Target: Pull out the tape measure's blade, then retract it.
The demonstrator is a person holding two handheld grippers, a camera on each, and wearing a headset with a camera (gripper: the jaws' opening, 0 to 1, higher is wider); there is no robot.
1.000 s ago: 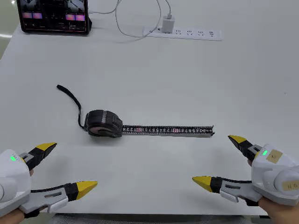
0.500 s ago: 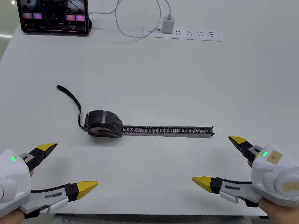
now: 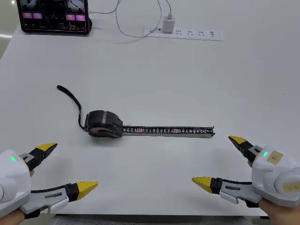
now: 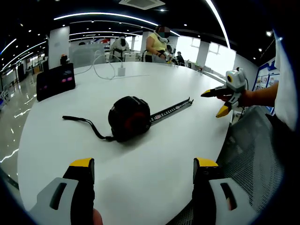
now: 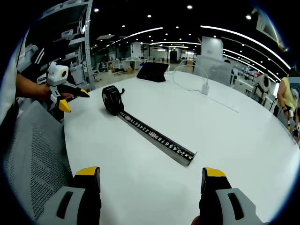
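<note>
A black tape measure (image 3: 103,124) (image 4: 129,118) (image 5: 112,99) lies on the white table (image 3: 154,70), its wrist strap (image 3: 70,99) trailing to the far left. Its blade (image 3: 168,131) (image 5: 157,138) is pulled out flat to the right, ending in a hook (image 3: 213,131) (image 5: 191,156). My left gripper (image 3: 72,166) (image 4: 143,169) hovers open at the near left edge, short of the case. My right gripper (image 3: 219,160) (image 5: 151,177) is open at the near right, just in front of the blade's hook, holding nothing.
A dark tablet (image 3: 52,16) stands at the far left corner. A white power strip (image 3: 185,33) with a plugged charger (image 3: 168,23) and looping white cable (image 3: 136,21) lies along the far edge. The table's near edge (image 3: 154,216) runs just below both grippers.
</note>
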